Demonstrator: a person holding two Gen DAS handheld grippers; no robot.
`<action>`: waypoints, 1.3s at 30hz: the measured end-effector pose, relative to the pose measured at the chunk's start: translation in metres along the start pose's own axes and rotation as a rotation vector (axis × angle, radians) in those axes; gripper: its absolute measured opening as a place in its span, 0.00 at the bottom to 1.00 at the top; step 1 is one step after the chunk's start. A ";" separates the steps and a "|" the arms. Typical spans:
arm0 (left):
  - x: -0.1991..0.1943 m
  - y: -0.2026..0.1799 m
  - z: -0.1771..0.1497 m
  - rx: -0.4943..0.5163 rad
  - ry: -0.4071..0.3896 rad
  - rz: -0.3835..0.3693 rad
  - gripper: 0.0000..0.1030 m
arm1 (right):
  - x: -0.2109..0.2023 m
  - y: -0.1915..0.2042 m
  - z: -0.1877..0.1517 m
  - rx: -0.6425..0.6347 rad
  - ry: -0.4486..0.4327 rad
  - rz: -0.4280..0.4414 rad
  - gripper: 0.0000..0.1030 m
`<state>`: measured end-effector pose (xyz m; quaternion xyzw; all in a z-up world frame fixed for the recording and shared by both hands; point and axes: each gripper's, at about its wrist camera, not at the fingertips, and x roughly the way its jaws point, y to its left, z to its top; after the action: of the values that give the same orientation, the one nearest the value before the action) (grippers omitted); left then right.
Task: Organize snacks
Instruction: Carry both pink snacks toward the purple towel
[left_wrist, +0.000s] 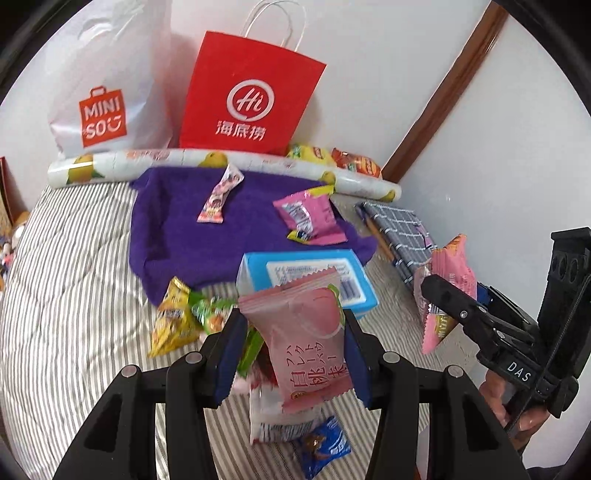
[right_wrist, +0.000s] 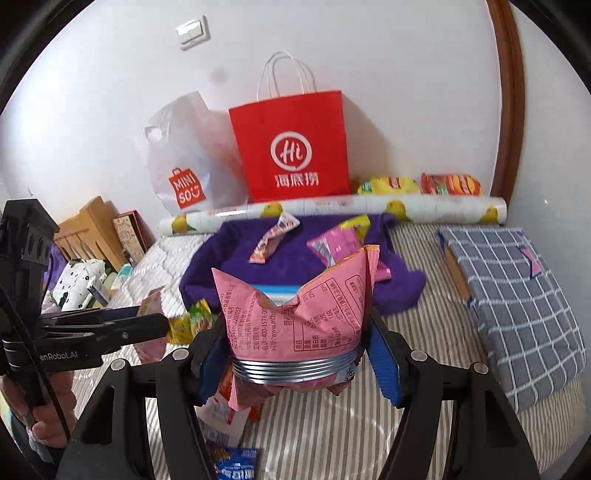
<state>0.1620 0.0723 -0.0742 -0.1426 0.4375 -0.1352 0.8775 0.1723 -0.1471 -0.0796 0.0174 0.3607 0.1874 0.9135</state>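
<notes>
My left gripper (left_wrist: 291, 354) is shut on a pale pink peach snack packet (left_wrist: 306, 336), held upright above the striped bed. My right gripper (right_wrist: 295, 354) is shut on a bigger crumpled pink snack bag (right_wrist: 299, 317), its printed back facing the camera. In the left wrist view that same pink snack bag (left_wrist: 448, 291) and the right gripper show at the right. More snacks lie below: a yellow packet (left_wrist: 171, 321), a blue packet (left_wrist: 323, 446), a blue box (left_wrist: 314, 277), and two pink packets (left_wrist: 312, 218) on a purple cloth (left_wrist: 207, 229).
A red paper bag (right_wrist: 291, 147) and a white plastic bag (right_wrist: 184, 162) lean on the wall behind a rolled lemon-print sheet (right_wrist: 332, 210). Yellow and red snack packs (right_wrist: 421, 184) lie beside them. A grey checked cloth (right_wrist: 517, 295) covers something at the right. A hand (right_wrist: 48, 402) grips the left tool.
</notes>
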 end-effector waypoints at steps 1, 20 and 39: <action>0.000 -0.001 0.003 0.003 -0.004 0.001 0.47 | 0.001 0.000 0.003 -0.001 -0.003 0.003 0.65; -0.007 0.006 0.077 0.022 -0.078 0.035 0.47 | 0.020 -0.002 0.072 -0.028 -0.035 0.069 0.65; 0.022 0.039 0.110 -0.012 -0.069 0.070 0.47 | 0.058 -0.002 0.106 -0.051 -0.017 0.094 0.65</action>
<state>0.2677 0.1150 -0.0412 -0.1367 0.4127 -0.0968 0.8953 0.2823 -0.1178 -0.0398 0.0126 0.3469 0.2390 0.9068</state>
